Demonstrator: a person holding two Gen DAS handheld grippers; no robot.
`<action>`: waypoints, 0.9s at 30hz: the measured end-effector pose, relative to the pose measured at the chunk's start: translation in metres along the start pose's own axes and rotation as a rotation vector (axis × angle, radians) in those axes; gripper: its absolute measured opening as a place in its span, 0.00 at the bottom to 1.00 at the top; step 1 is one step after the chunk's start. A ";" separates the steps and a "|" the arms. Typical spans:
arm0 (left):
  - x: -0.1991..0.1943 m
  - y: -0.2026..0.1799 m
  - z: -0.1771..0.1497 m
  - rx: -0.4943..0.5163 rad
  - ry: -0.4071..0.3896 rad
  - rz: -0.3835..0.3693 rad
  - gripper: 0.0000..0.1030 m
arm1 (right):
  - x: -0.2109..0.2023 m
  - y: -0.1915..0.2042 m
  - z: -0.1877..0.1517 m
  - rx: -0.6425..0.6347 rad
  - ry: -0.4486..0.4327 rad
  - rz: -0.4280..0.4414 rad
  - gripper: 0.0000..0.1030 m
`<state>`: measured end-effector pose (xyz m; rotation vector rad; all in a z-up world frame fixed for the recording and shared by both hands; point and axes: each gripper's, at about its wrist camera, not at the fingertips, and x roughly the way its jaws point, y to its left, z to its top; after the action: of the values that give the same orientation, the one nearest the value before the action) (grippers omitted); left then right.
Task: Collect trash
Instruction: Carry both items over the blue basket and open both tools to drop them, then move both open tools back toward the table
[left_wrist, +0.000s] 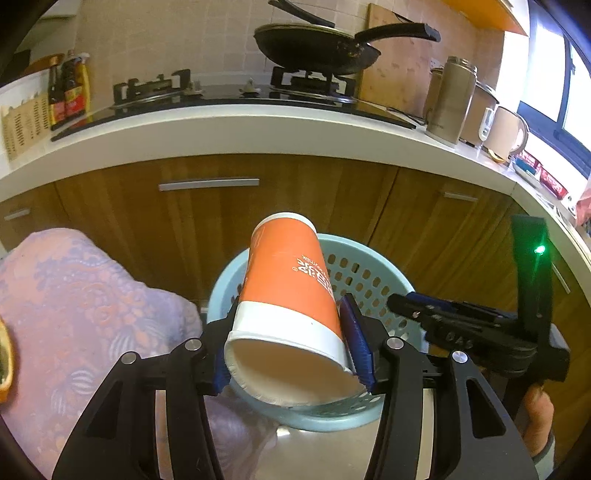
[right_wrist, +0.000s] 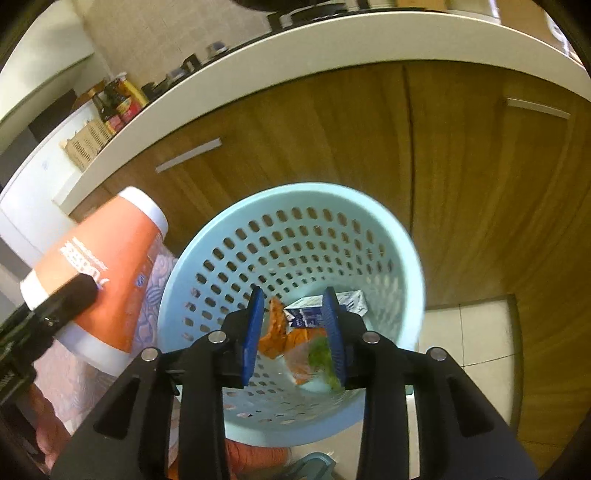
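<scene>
Left gripper (left_wrist: 291, 347) clamped on tilted orange cup (left_wrist: 291, 295), fingers (left_wrist: 356, 341) near its mouth, over blue basket (right_wrist: 192, 254) rim. Right gripper (right_wrist: 295, 332) narrowly parted, empty, above basket's scraps (right_wrist: 291, 341).

Orange-and-white paper cup (left_wrist: 291, 295) tilted, mouth toward camera, above pale-blue perforated basket (right_wrist: 295, 206) holding carton (right_wrist: 306, 314) and wrappers (right_wrist: 284, 339)
</scene>
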<state>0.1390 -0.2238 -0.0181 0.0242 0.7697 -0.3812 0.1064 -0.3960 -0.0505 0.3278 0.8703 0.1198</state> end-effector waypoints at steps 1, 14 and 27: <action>0.004 -0.002 0.001 0.003 0.006 -0.003 0.49 | -0.002 -0.003 0.001 0.008 -0.003 0.002 0.30; -0.004 -0.002 -0.010 -0.028 -0.027 -0.095 0.77 | -0.019 -0.009 0.004 0.020 -0.037 -0.006 0.30; -0.094 0.054 -0.039 -0.160 -0.201 -0.055 0.79 | -0.035 0.063 -0.006 -0.115 -0.093 0.050 0.59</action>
<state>0.0700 -0.1370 0.0119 -0.1833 0.6007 -0.3673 0.0813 -0.3430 -0.0081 0.2460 0.7603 0.1984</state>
